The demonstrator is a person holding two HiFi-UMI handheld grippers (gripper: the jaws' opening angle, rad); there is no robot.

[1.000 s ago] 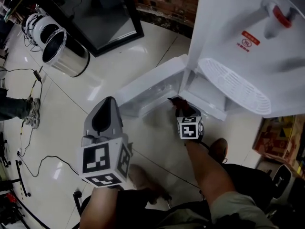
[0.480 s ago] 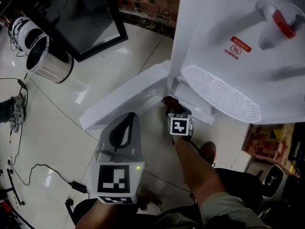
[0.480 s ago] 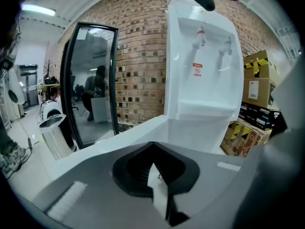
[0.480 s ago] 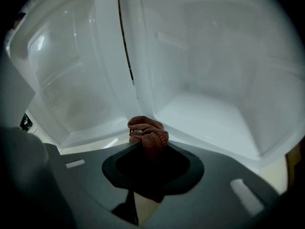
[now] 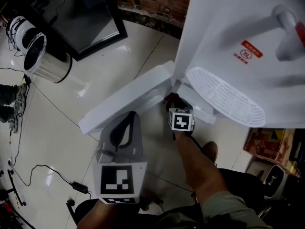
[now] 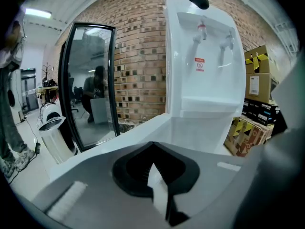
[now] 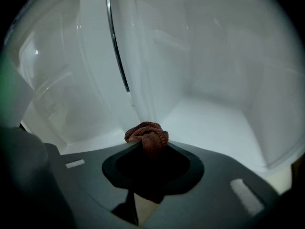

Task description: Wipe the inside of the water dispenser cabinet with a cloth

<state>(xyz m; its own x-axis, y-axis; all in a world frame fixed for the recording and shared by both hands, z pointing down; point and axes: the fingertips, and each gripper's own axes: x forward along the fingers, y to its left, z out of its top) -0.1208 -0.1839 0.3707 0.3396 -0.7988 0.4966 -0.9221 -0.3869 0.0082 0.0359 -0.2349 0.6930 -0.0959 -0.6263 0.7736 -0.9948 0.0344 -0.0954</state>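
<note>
The white water dispenser stands at the upper right, and its lower cabinet door swings open to the left. My right gripper sits at the cabinet mouth, shut on a bunched reddish-brown cloth. In the right gripper view the cloth hangs just above the white cabinet floor, with the door's inner side to the left. My left gripper hovers in front of the door, shut with nothing in it. In the left gripper view the left gripper points toward the dispenser.
A metal bin and a black-framed glass panel stand at the upper left. Cables trail over the tiled floor. Cardboard boxes sit to the dispenser's right. Someone's shoes show at the left edge.
My left gripper has swung right and lower, closer to the open door. The right gripper with the cloth has edged toward the cabinet opening.
</note>
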